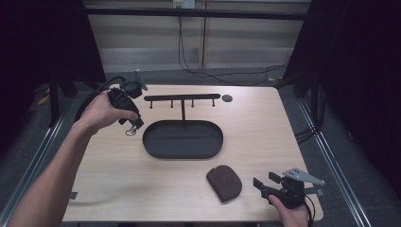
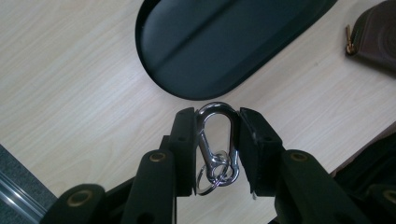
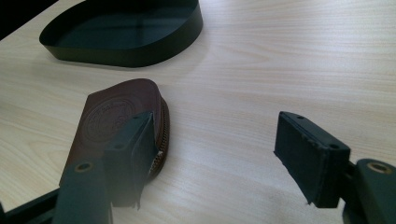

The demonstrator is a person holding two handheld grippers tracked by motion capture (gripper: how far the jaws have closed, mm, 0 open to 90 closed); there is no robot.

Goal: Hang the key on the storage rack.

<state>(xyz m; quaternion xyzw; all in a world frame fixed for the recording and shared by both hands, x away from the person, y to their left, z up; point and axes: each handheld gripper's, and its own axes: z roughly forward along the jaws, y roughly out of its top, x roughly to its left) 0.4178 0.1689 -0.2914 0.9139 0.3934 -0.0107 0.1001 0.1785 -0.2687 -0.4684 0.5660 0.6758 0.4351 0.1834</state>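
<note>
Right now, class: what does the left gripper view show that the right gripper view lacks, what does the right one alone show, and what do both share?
Left gripper view alone: the left tongs shut on a silver carabiner with key rings hanging from it. Right gripper view alone: the right tongs open, nothing between them. Both share the black oval tray, the brown leather pouch and the wooden table.

We seem to be in a lab or recording studio: a pale wood-grain table [image 1: 142, 184] stands on grey carpet between metal floor rails [image 1: 331, 156], with black curtains [image 1: 359, 71] hung at both sides, loose black cables [image 1: 222, 75] trailing along the beige back wall [image 1: 246, 42].
</note>
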